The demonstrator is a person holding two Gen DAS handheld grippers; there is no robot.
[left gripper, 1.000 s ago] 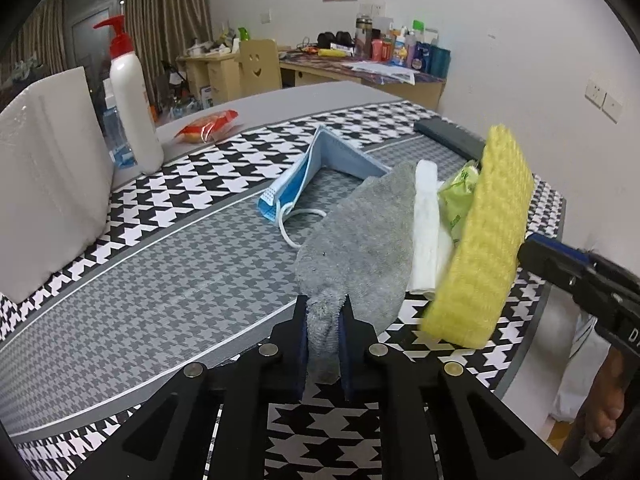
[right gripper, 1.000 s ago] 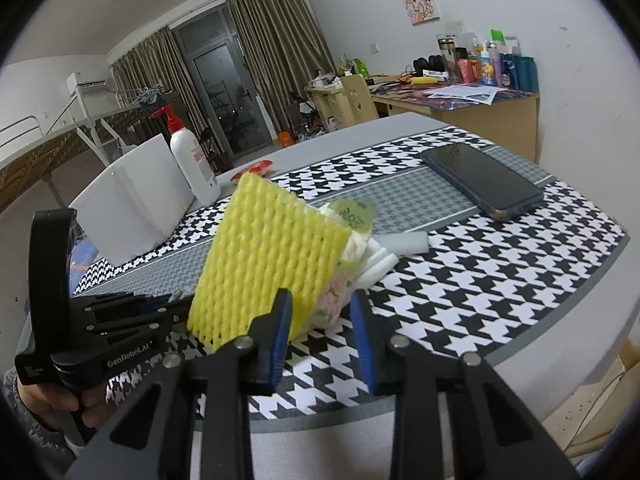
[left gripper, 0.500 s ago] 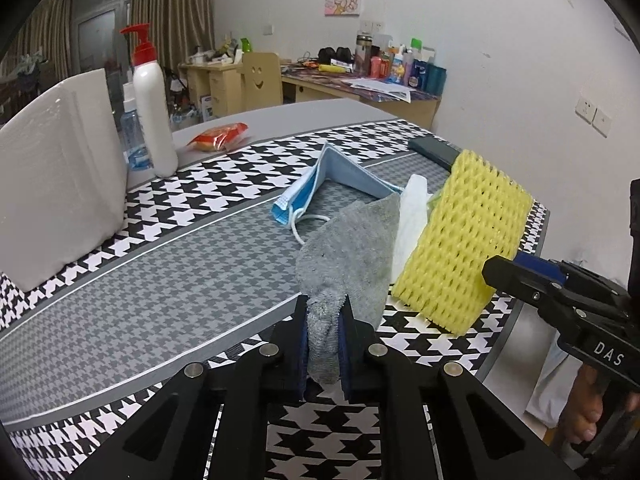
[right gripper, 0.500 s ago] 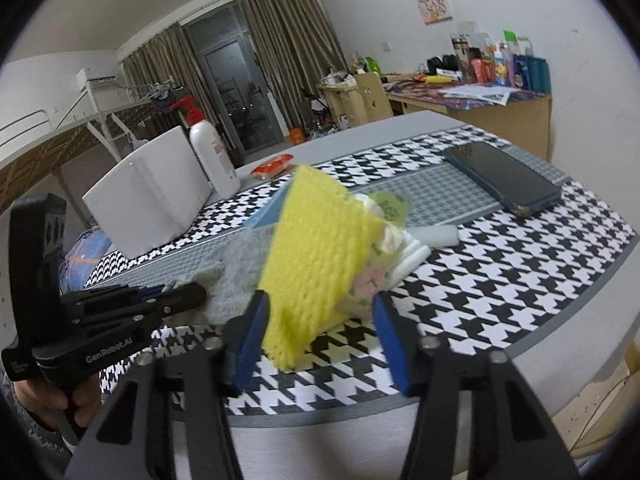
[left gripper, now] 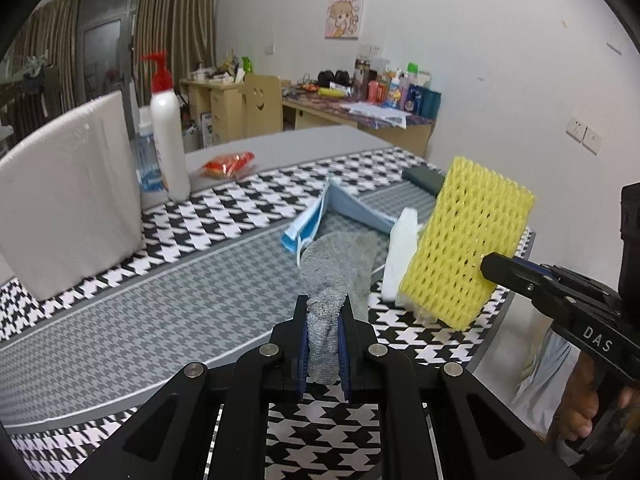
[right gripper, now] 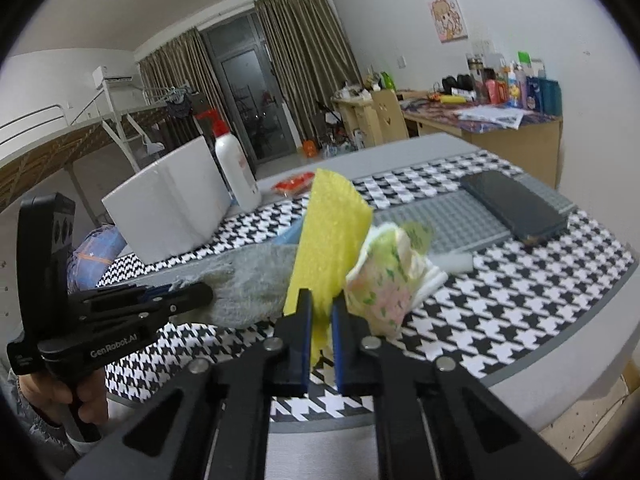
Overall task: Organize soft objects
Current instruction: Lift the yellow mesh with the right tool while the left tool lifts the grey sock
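Note:
My left gripper [left gripper: 323,320] is shut on the near end of a grey sock [left gripper: 340,264] and lifts that end off the houndstooth table cover [left gripper: 160,292]; the gripper also shows in the right wrist view [right gripper: 188,296]. My right gripper [right gripper: 320,312] is shut on the lower edge of a yellow foam net sleeve [right gripper: 328,240] and holds it upright above the table; the sleeve also shows in the left wrist view [left gripper: 468,240]. A floral tissue pack [right gripper: 384,280] lies right beside it. A blue face mask [left gripper: 320,216] and white foam strip [left gripper: 400,256] lie behind the sock.
A white foam box [left gripper: 68,200] and a pump bottle [left gripper: 168,136] stand at the left of the table. A red snack packet [left gripper: 228,162] lies beyond them. A dark phone [right gripper: 516,204] lies near the right rim. The table edge is close on the right.
My right gripper closed on the yellow sleeve, which was loose between open jaws before, and raised it. My left gripper lifted the sock's end higher.

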